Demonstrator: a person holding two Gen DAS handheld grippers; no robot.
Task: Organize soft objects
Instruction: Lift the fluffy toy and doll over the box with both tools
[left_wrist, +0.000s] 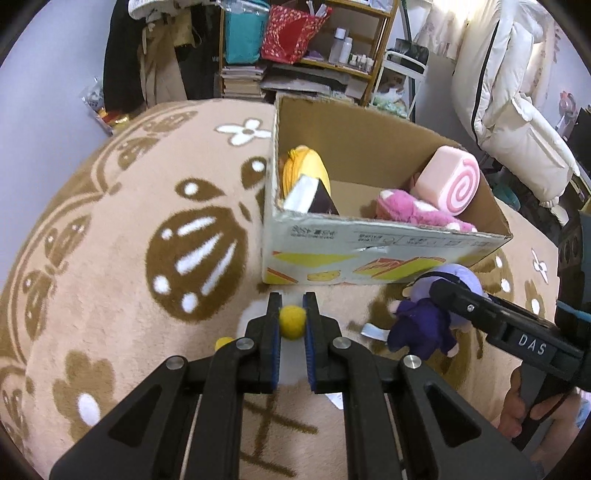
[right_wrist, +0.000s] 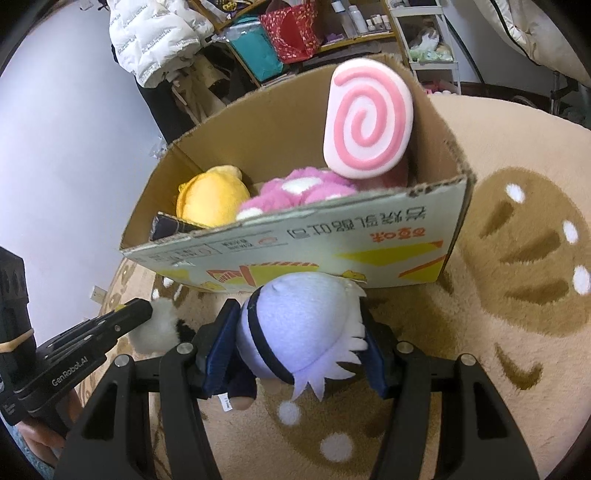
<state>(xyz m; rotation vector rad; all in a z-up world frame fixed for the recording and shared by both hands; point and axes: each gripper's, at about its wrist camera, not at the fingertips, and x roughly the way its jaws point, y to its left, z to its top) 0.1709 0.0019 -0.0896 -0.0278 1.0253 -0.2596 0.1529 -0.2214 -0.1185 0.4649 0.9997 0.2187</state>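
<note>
Risk: my right claw (right_wrist: 295, 354) pinches the purple doll (right_wrist: 295, 332) by the head only; lifting over the box wall could snag and drop it.
Cardboard box (left_wrist: 369, 236): on the rug (left_wrist: 110, 258), holding swirl cushion (left_wrist: 448, 181), pink plush (left_wrist: 410, 210), yellow plush (left_wrist: 304, 170).
Left claw (left_wrist: 291, 321): pressed on a yellow pompom (left_wrist: 292, 320), probably part of a white toy.

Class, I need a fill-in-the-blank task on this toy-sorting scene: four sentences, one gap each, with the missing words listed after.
1. The right tool grips a doll whose hair is pale ______.
2. The left tool is closed on a small ______ ball of a white plush.
3. The swirl cushion sits inside the ______ box.
4. Beside the yellow plush in the box lies a ______ plush with white spots.

Missing words: purple; yellow; cardboard; pink
</note>
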